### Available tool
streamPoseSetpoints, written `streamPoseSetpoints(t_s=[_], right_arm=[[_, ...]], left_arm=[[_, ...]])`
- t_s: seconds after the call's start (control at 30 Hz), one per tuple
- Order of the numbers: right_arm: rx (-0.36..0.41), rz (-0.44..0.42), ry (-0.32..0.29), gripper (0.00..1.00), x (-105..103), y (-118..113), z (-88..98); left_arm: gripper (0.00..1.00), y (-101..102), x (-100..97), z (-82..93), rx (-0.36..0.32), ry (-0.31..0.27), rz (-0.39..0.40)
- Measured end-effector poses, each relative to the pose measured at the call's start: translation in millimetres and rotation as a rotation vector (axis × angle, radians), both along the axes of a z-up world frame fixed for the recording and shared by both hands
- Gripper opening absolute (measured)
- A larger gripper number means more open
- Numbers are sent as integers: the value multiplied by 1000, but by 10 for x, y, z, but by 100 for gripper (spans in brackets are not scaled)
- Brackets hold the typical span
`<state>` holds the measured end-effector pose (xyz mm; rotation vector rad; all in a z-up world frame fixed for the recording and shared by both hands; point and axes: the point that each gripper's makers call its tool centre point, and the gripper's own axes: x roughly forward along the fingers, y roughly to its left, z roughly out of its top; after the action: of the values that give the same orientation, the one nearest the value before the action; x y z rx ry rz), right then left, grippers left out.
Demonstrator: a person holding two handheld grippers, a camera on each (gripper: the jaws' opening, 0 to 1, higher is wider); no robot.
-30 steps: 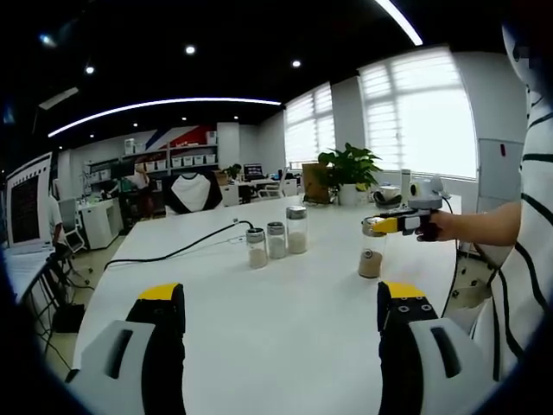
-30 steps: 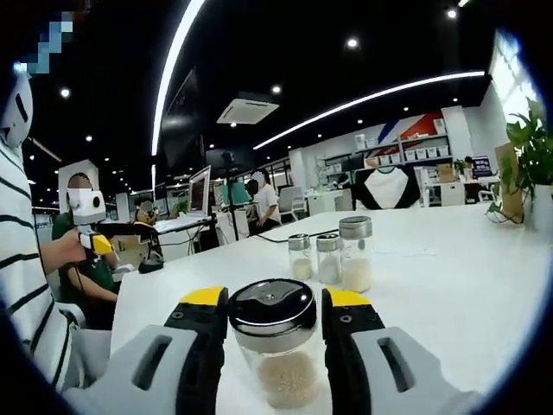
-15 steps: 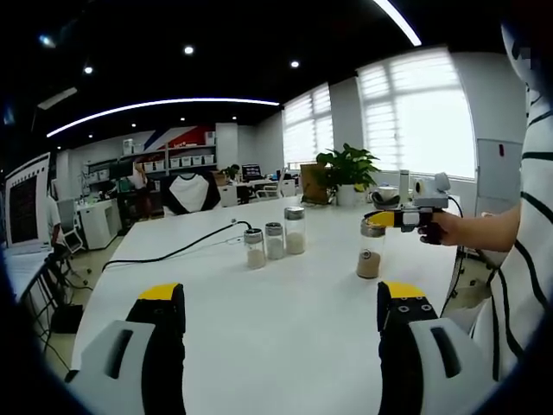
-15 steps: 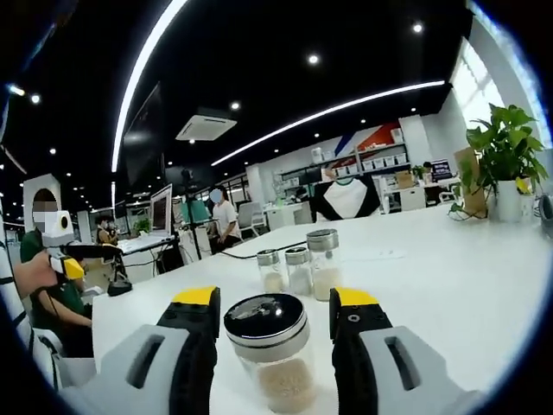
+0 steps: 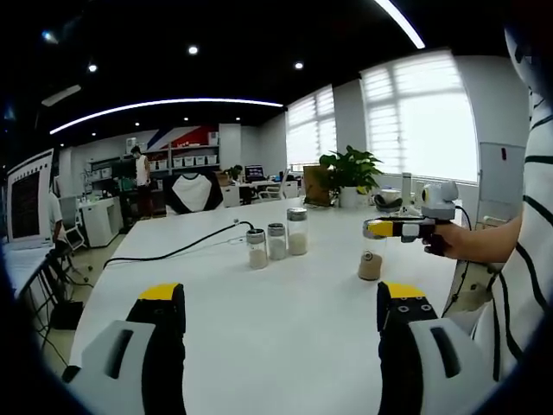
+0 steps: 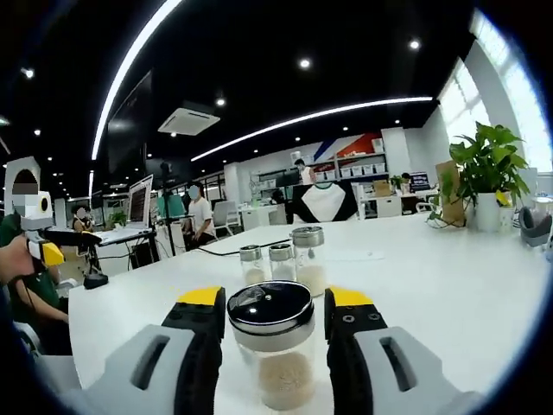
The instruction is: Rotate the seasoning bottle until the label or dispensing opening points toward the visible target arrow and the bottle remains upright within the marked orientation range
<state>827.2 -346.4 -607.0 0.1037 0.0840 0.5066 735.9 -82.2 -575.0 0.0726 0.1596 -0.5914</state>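
Observation:
A clear glass seasoning bottle point(image 6: 275, 367) with a shiny black-and-chrome lid and pale grains in its base stands upright on the white table point(image 6: 449, 294). My right gripper point(image 6: 276, 300) is shut on it, its yellow-tipped jaws pressing the lid from both sides. In the left gripper view the same bottle point(image 5: 371, 258) stands at the right of the table, and the right gripper point(image 5: 382, 228) holds its top, with a person's hand point(image 5: 449, 239) behind it. My left gripper point(image 5: 281, 303) hovers open over the near table with nothing between its jaws.
Three more glass shaker bottles point(image 5: 276, 241) stand in a row mid-table, seen again beyond the held bottle point(image 6: 281, 262). A black cable point(image 5: 173, 252) runs leftward from them. A potted plant point(image 5: 350, 169) stands at the far edge. The left gripper point(image 6: 43, 251) shows at the left.
The gap between the right jaws and the lid has shut. The right gripper view has swung a little; in the left gripper view the right gripper and bottle sit slightly further right.

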Motion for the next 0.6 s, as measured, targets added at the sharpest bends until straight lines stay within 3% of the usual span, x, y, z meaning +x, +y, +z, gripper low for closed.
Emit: streamPoseSetpoints(t_s=[0.6], right_arm=[[-10, 101, 0, 39, -29, 21, -10]], left_arm=[[97, 30, -13, -8, -4, 2, 7]])
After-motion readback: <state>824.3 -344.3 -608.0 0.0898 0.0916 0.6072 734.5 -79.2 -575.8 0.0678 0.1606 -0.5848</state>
